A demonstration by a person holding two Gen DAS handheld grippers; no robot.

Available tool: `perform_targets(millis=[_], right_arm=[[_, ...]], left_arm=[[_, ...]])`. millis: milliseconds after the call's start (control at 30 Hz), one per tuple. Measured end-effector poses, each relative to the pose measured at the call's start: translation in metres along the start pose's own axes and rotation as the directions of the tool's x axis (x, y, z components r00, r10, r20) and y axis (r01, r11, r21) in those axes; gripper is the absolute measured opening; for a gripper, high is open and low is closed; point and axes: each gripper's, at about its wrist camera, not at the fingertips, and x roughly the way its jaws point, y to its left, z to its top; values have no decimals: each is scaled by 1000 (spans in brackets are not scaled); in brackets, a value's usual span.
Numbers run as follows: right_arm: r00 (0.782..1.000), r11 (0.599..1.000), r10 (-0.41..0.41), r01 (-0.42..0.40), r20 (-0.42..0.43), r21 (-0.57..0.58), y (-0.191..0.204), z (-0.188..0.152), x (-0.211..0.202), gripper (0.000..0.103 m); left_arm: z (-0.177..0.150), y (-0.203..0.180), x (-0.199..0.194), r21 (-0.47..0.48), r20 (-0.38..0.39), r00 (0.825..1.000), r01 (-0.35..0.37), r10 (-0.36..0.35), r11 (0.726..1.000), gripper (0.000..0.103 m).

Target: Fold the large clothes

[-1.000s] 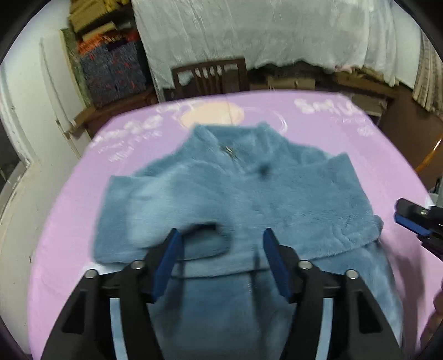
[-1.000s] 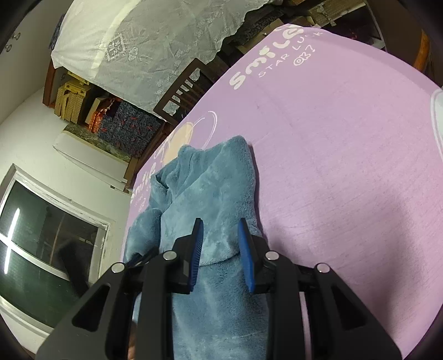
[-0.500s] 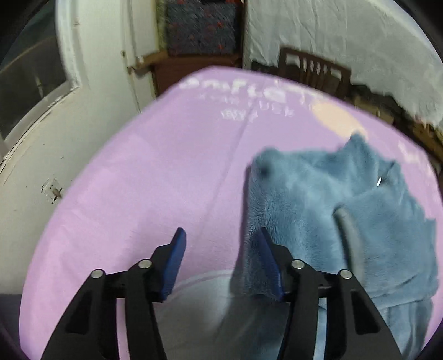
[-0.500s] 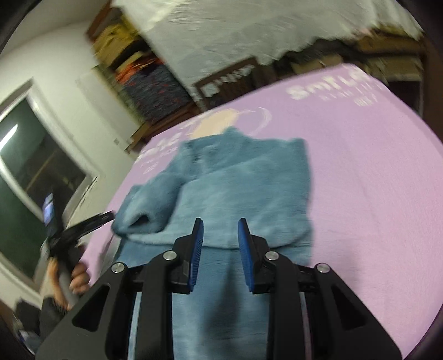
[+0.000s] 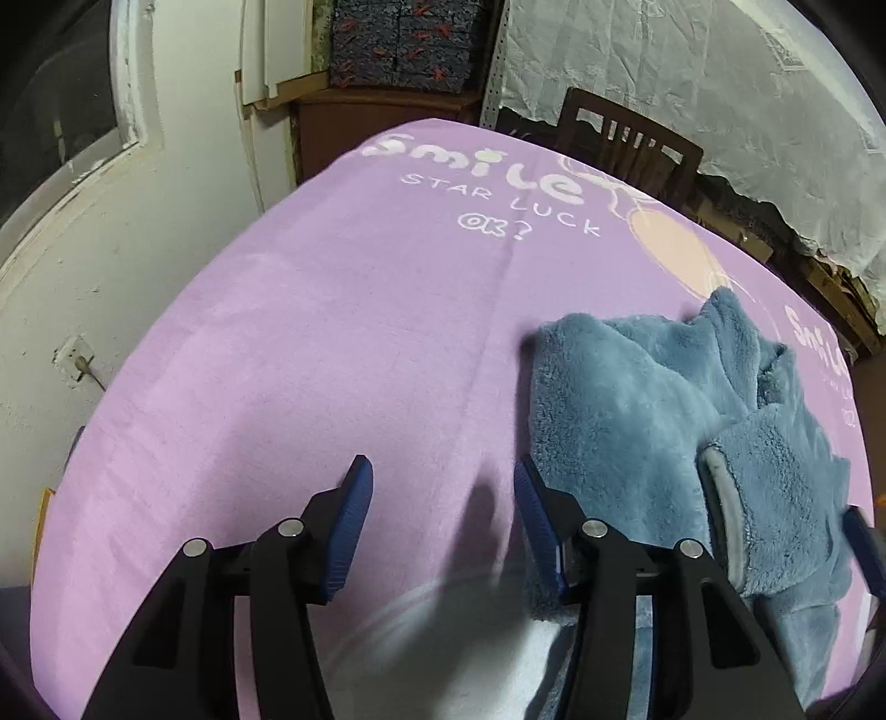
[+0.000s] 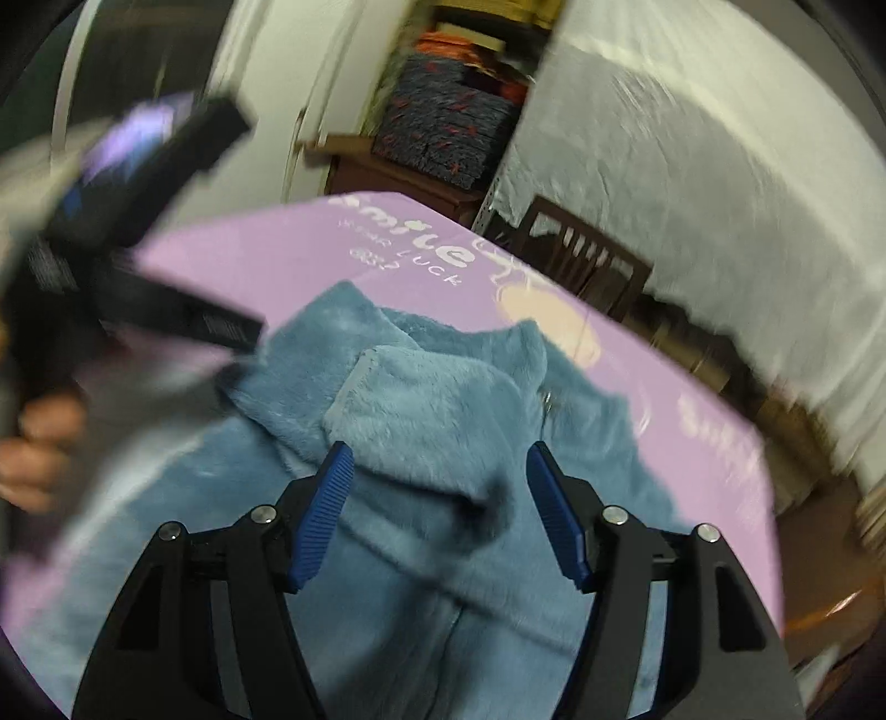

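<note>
A fluffy blue zip jacket (image 5: 620,410) lies on the purple printed blanket (image 5: 343,354) that covers the table. One sleeve with a grey cuff (image 5: 720,498) is folded across the jacket's front. My left gripper (image 5: 440,520) is open over bare blanket at the jacket's left edge, its right pad (image 5: 531,520) against the fleece. In the right wrist view the jacket (image 6: 437,387) fills the middle. My right gripper (image 6: 437,504) hangs over the folded sleeve, jaws opening, with fleece below them but not pinched. The left gripper (image 6: 166,315) and a hand (image 6: 33,448) appear blurred at the left.
A dark wooden chair (image 5: 631,144) stands at the table's far side. Behind it hangs a white sheet (image 5: 720,77). A stack of dark patterned textiles (image 5: 404,39) sits on a brown shelf. A white wall (image 5: 138,232) runs close along the table's left edge.
The left gripper swung from above the jacket to the bare blanket at its left edge. The right gripper rolled, moved across over the jacket and widened its jaws.
</note>
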Motion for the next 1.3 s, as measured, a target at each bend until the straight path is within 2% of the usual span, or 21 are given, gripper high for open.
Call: perform_targets(millis=[133,167,200,267,333,400,500,533,600,667,733,767,800,867,933,1000,1133,1200,1233,1267,1300], right_arm=[[1000,999,6,-7,-28,-39,6,-1,19,57],[999,999,13,-15,-50,-32,5,-2,25,39],[997,999,31,-32,-71,-4,0,-4,29,11],[991,985,117,-106,-71,137,-24,-8,26,8],[983,938,179,-161,-34,308,-59,-17,16,8],[963,801,266,-242,36,547,-110,-41,5,8],[936,477,336,-263,102,838,-180,-113,9,12],[930,410,352,-252,102,877,-191,-133,13,14],[923,325,370,-240,110,915,-202,-164,16,47],[910,268,379,-281,168,922,-204,-181,10,48],[913,266,366,-290,182,919,-205,-181,5,47],[922,290,341,-288,183,913,-205,-176,-1,46],[929,328,319,-292,185,899,-204,-168,-6,41],[940,440,296,-290,167,850,-197,-140,-12,23],[946,523,287,-287,151,803,-191,-114,-6,20],[946,583,298,-284,126,762,-181,-93,6,19],[938,606,339,-280,77,745,-168,-85,41,18],[940,606,339,-245,33,757,-168,-95,52,15],[936,599,352,-224,-1,769,-170,-104,59,11],[925,572,381,-227,-10,788,-174,-114,66,0],[913,533,407,-252,16,808,-179,-119,68,0]], left_arm=[[-3,-13,12,62,-23,999,-44,46,997,53],[-4,-16,15,77,-26,998,-63,66,995,53],[-7,-17,13,87,-18,997,-76,78,993,53],[-8,-18,13,97,-15,996,-90,91,991,53],[-8,-18,13,94,-15,996,-90,92,992,53],[-7,-18,14,95,-14,995,-93,94,991,53],[-9,-22,15,116,-3,993,-120,121,986,53],[-10,-23,15,124,3,991,-130,130,984,53],[-11,-26,14,134,11,990,-144,144,980,53],[-11,-24,9,122,18,990,-141,140,982,53],[-11,-23,-5,104,45,993,-112,108,988,53],[-11,-26,-17,102,81,994,-78,70,992,53],[-11,-29,-26,107,108,993,-53,42,993,53],[-13,-41,-45,135,170,985,19,-42,991,53],[-17,-60,-51,191,181,973,109,-145,976,54],[-23,-75,-39,231,140,974,143,-179,962,54],[-35,-94,0,306,61,995,57,-80,950,57],[-34,-95,-1,312,61,995,58,-81,948,57],[-34,-96,1,312,56,996,55,-76,948,59],[-35,-95,3,310,55,996,51,-72,949,61],[-34,-95,4,308,53,996,51,-71,950,61]])
